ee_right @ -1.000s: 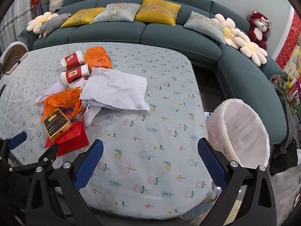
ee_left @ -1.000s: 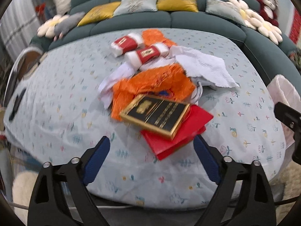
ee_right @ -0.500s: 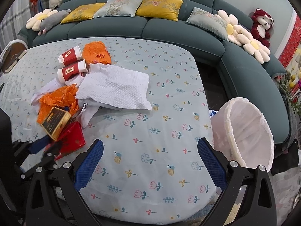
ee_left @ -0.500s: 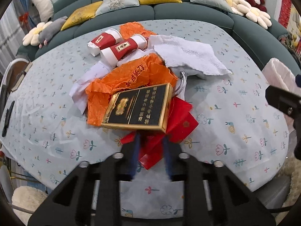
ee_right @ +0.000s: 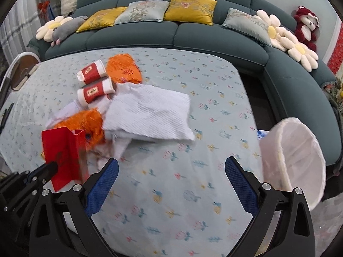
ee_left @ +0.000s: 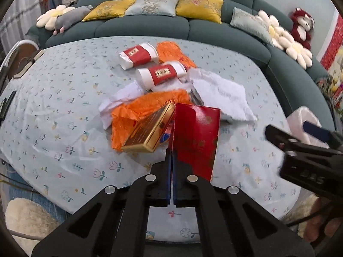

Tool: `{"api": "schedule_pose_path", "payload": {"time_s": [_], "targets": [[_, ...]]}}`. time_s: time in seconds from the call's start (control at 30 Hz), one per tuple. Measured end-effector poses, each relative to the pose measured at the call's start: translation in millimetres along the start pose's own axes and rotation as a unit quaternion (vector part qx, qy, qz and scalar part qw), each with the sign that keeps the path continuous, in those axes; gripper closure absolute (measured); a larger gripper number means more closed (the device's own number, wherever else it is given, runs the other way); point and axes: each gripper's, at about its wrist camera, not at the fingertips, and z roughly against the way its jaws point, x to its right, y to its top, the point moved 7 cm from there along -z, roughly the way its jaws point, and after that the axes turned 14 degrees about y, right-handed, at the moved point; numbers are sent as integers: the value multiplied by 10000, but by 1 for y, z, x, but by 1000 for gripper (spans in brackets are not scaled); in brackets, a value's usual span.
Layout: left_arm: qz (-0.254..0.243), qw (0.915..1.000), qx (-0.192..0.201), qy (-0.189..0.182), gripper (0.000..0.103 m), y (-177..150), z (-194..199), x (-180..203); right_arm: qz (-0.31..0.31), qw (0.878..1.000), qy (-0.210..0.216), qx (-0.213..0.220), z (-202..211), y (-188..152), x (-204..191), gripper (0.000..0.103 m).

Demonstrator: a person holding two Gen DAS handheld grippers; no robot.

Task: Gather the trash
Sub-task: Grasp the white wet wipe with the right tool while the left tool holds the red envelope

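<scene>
red paper envelope [ee_left: 196, 137], flat, glossy and rectangular with a faint gold print, pinched at its lower edge between the blue ribbed pads of the left gripper [ee_left: 171, 160]; the jaws are pressed together on it and it stands upright, lifted off the table [ee_left: 64, 98] at the near edge of the pile. from the right wrist view the same sheet [ee_right: 64, 150] shows an open flap at its top. just left of it, a slim black box [ee_left: 150, 132] with gold trim lies tilted against a crinkled orange plastic bag [ee_left: 137, 111]. behind these, a white waffle-textured cloth [ee_left: 223, 94], soft and rumpled; two white paper cups [ee_left: 160, 75] with red sleeves, lying on their sides; a second orange bag [ee_left: 171, 51], crumpled. the table is covered by a pale blue cloth printed with small flowers. the right gripper [ee_right: 171, 171] hangs over bare cloth, its blue mesh pads set wide apart with nothing between them. right of the table, a round bin [ee_right: 300, 154] lined with a thin white bag, mouth open. beyond, a curved teal sofa [ee_right: 171, 36] with yellow and grey cushions, daisy-shaped pillows and a dark red plush bear [ee_right: 306, 25].
</scene>
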Motion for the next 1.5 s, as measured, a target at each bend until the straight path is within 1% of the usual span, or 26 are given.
{"api": "schedule_pose_path", "payload": {"time_s": [0.23,0.3,0.43,0.5,0.53,0.57,0.6,0.63,0.7,0.8,0.87,1.03,1.1,1.13,1.17,1.2,1.23,1.27,1.3,1.33,1.5], "targets": [[351,9991,110,-219,103,30,8,-12,-166,9988,439,-143,-33,22,-19,25],[386,9990,138,-193,103,36,6,-14,-188,9980,562,-199,-45,29,-25,33],[451,9988,90,-154,103,40,-4,-19,-144,9967,729,-337,-70,38,-36,42],[461,9989,47,-123,103,40,-9,-20,-107,9959,782,-437,-83,39,-40,52],[464,9989,20,-112,103,40,-12,-21,-96,9954,809,-495,-88,39,-41,55],[468,9989,-5,-103,103,40,-15,-21,-83,9948,843,-568,-94,38,-42,61],[466,9989,-18,-100,103,40,-16,-22,-80,9943,864,-620,-98,37,-42,70],[465,9989,-31,-90,103,40,-18,-22,-87,9936,904,-674,-102,36,-42,74],[460,9989,-41,-80,103,40,-20,-22,-83,9930,952,-701,-104,35,-42,89],[451,9989,-43,-90,103,42,-20,-20,25,9942,896,-587,-95,37,-39,99],[423,9990,-8,-121,103,44,-16,-16,54,9952,854,-477,-85,40,-35,103],[332,9992,129,-190,103,49,-3,-2,-59,9961,862,-159,-55,49,-19,103],[306,9991,198,-204,103,51,4,4,-151,9960,869,-116,-47,51,-10,103],[298,9991,224,-208,103,51,7,6,-184,9957,893,-161,-47,51,-7,103],[296,9991,249,-198,103,51,9,8,-241,9952,927,-211,-48,50,-5,98],[298,9990,271,-186,103,50,11,8,-291,9947,957,-246,-49,50,-3,87],[299,9990,275,-181,103,50,12,8,-345,9939,1007,-282,-51,49,-2,79],[307,9990,283,-156,103,49,13,7,-375,9933,1061,-274,-54,49,-2,59],[314,9990,284,-130,103,49,13,6,-389,9930,1079,-267,-55,48,-2,48],[326,9990,277,-118,103,49,12,4,-395,9929,1088,-276,-59,48,-4,48],[343,9990,275,-15,103,52,9,-7,-477,9888,1275,-616,-90,43,-15,48]]}}
